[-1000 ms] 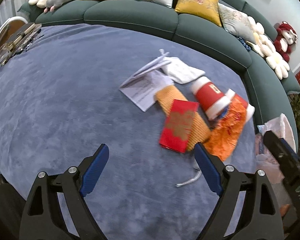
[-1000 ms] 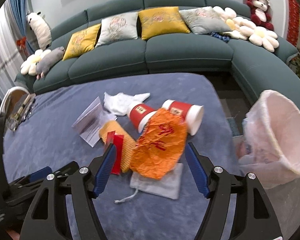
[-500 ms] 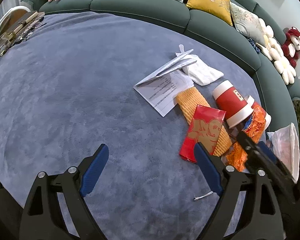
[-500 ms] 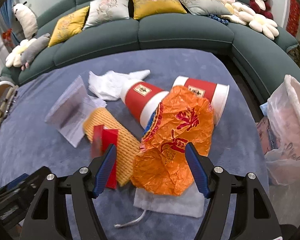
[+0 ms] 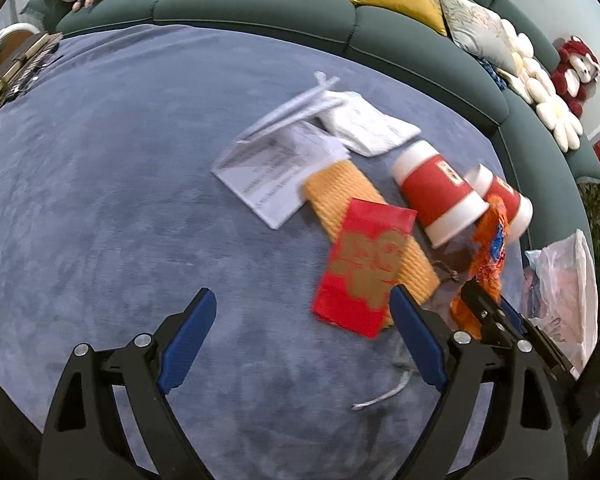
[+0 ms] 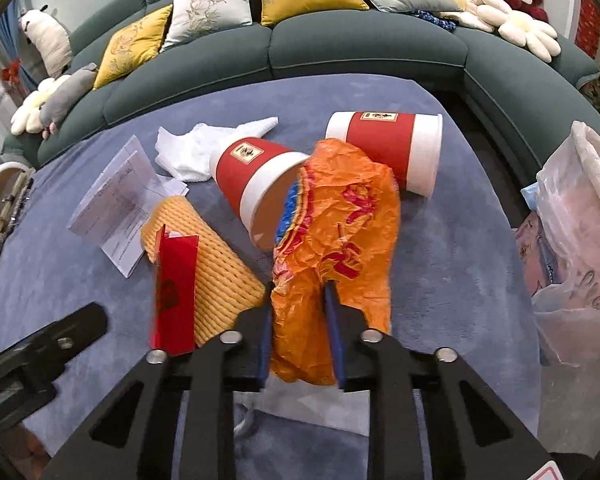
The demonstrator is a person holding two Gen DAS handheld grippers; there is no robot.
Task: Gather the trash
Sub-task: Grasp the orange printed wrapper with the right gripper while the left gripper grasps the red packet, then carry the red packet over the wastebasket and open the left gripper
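Note:
Trash lies on a blue carpeted table (image 5: 100,220): a red envelope (image 5: 364,268), a yellow knitted cloth (image 5: 340,196), printed paper (image 5: 276,172), a white cloth (image 5: 364,128), two red paper cups (image 5: 436,196) and a crumpled orange wrapper (image 6: 340,236). My right gripper (image 6: 300,320) is shut on the orange wrapper's near end. My left gripper (image 5: 300,324) is open and empty, just short of the red envelope. The right gripper also shows in the left wrist view (image 5: 492,312).
A white plastic trash bag (image 6: 576,232) stands open at the table's right edge. A green curved sofa (image 6: 340,48) with cushions wraps the far side. A drawstring pouch (image 6: 300,404) lies under the wrapper. Metal items (image 5: 16,68) sit far left.
My right gripper moved forward and closed its fingers on the orange wrapper. My left gripper shifted a little towards the red envelope and stayed open.

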